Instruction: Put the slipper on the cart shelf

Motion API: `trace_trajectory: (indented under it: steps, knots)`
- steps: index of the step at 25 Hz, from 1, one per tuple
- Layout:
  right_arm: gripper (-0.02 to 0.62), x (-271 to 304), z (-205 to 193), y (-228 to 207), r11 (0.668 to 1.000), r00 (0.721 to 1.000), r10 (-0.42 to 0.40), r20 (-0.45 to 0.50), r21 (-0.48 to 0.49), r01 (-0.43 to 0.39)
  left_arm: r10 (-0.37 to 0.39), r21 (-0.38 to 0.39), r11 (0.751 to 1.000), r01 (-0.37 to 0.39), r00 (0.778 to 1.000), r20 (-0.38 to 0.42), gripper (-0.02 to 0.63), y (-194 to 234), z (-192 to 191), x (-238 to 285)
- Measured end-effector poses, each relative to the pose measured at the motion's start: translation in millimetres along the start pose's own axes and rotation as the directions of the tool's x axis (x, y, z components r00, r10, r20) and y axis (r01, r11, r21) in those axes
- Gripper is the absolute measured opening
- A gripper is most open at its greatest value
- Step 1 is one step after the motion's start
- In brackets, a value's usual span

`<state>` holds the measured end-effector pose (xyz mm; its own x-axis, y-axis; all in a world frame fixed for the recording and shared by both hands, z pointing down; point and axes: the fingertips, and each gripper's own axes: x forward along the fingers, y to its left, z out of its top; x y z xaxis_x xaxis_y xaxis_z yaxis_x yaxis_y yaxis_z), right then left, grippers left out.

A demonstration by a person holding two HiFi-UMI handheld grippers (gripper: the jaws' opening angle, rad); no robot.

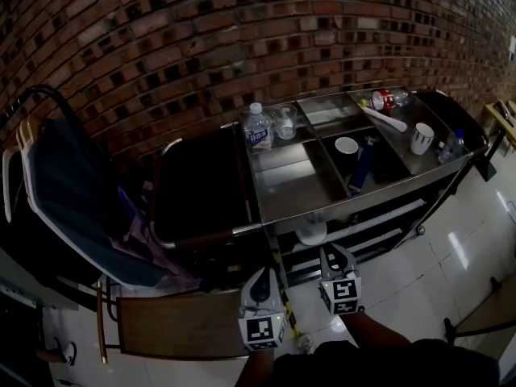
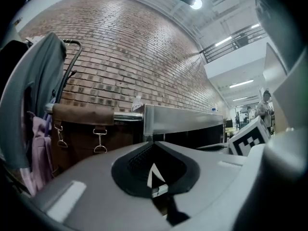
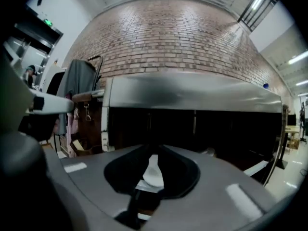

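Observation:
A white slipper (image 1: 310, 233) lies on the steel cart's (image 1: 298, 198) lower shelf, under the top tray. My right gripper (image 1: 332, 253) hangs just in front of it and slightly to its right, with the jaws drawn together. In the right gripper view the right gripper (image 3: 153, 150) faces the dark shelf opening, its tips meet, and a white patch shows through the hollow behind them. My left gripper (image 1: 262, 275) is lower and to the left, near the cart's front leg. In its own view the left gripper (image 2: 153, 146) is shut with nothing in it.
The cart's top tray holds a water bottle (image 1: 258, 127), a glass (image 1: 285, 122), a white cup (image 1: 346, 146), a mug (image 1: 422, 138) and a red can (image 1: 382, 98). A blue-draped chair frame (image 1: 72, 192) stands left, a brown board (image 1: 177, 322) lies low left, and a brick wall rises behind.

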<state>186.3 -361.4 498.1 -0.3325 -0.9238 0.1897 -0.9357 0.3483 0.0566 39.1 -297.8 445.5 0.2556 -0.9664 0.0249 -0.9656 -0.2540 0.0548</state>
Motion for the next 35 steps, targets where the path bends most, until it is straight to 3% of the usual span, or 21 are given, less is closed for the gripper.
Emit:
trace_trajectory:
  steps: [3,9,27,35]
  knots:
    - [0.002,-24,28,8,0.999,0.998,0.033,0.054,-0.011,-0.032,-0.011,0.015,1.000,0.011,1.000,0.015,0.015,-9,8,-3]
    - [0.002,-61,66,25,0.995,0.988,0.089,0.125,-0.046,-0.084,-0.022,0.031,0.999,0.021,0.999,0.044,0.015,-21,20,-19]
    - [0.002,-139,75,86,0.987,0.975,0.148,0.166,-0.084,-0.136,0.044,0.036,0.998,-0.046,0.997,0.066,0.015,-21,24,-109]
    - [0.002,-172,74,98,0.985,0.967,0.161,0.200,-0.093,-0.145,0.023,0.049,0.998,-0.026,0.998,0.060,0.015,-31,20,-135]
